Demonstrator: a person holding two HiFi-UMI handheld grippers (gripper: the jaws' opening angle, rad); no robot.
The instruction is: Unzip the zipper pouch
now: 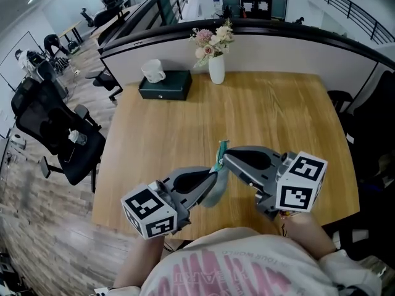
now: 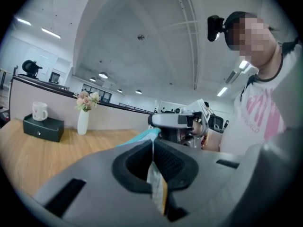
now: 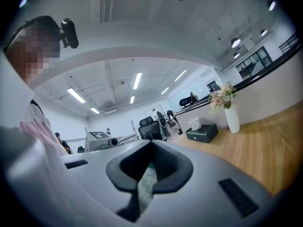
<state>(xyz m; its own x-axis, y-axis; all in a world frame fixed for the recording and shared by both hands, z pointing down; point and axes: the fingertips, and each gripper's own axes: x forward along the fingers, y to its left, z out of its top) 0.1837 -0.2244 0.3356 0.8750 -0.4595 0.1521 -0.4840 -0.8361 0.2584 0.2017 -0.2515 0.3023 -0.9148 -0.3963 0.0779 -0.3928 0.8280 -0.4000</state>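
The zipper pouch (image 1: 217, 190), grey with a teal top edge (image 1: 221, 151), hangs in the air above the wooden table (image 1: 185, 128), between my two grippers. My left gripper (image 1: 212, 181) is shut on the pouch's lower left part; in the left gripper view a strip of its fabric (image 2: 156, 188) shows pinched between the pads of that gripper (image 2: 152, 161). My right gripper (image 1: 225, 160) is shut on the pouch near the teal edge, and a grey-green strip (image 3: 146, 187) sits between the closed jaws of that gripper (image 3: 150, 167). Whether it grips the zipper pull I cannot tell.
At the table's far side stand a dark tissue box (image 1: 165, 86) with a white mug (image 1: 153, 71) on it and a white vase of flowers (image 1: 216, 66). A black office chair (image 1: 62, 134) stands left of the table. The person's torso is at the near edge.
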